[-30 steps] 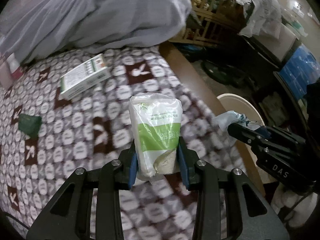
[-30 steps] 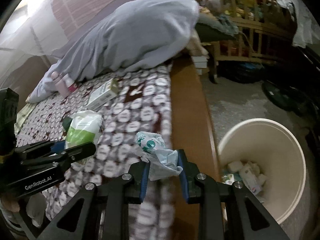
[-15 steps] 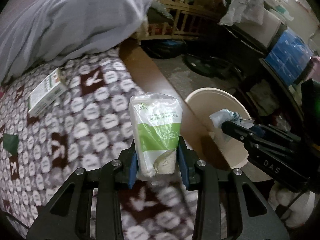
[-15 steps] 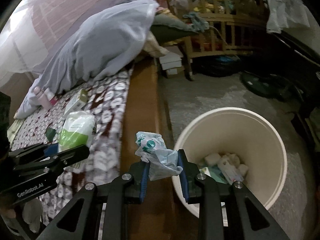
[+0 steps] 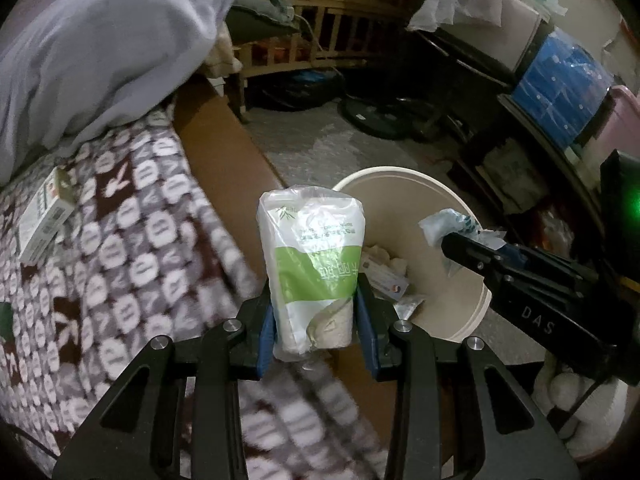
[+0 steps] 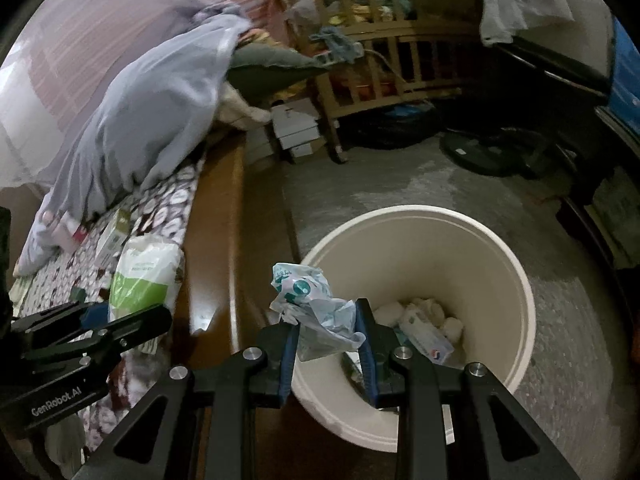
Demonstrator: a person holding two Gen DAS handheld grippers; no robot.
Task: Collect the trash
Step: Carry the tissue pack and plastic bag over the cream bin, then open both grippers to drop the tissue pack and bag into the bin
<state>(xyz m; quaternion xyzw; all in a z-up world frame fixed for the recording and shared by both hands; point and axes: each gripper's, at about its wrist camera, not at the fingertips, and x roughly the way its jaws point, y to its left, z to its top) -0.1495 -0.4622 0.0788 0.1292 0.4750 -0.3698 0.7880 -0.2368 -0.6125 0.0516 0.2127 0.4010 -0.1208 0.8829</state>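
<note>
My left gripper [image 5: 315,322] is shut on a white and green tissue pack [image 5: 314,264] and holds it upright over the bed's brown edge, near the cream trash bin [image 5: 460,216]. My right gripper [image 6: 326,342] is shut on a crumpled white and teal plastic wrapper [image 6: 310,304], held over the near left rim of the bin [image 6: 512,272]. The bin holds several pieces of paper trash [image 6: 424,324]. The tissue pack [image 6: 142,276] and left gripper [image 6: 90,332] show at the left of the right wrist view. The wrapper [image 5: 452,228] and right gripper [image 5: 520,280] show at the right of the left wrist view.
A bed with a brown and white patterned blanket [image 5: 120,240] lies left, with a small box [image 5: 46,216] on it and a grey quilt [image 5: 100,48] behind. A wooden crib [image 6: 384,48] and a fan base [image 6: 480,152] stand on the grey floor beyond the bin.
Both grippers have swung right from over the bed toward the bin, each still holding its item. The bin is now larger and nearer in both views.
</note>
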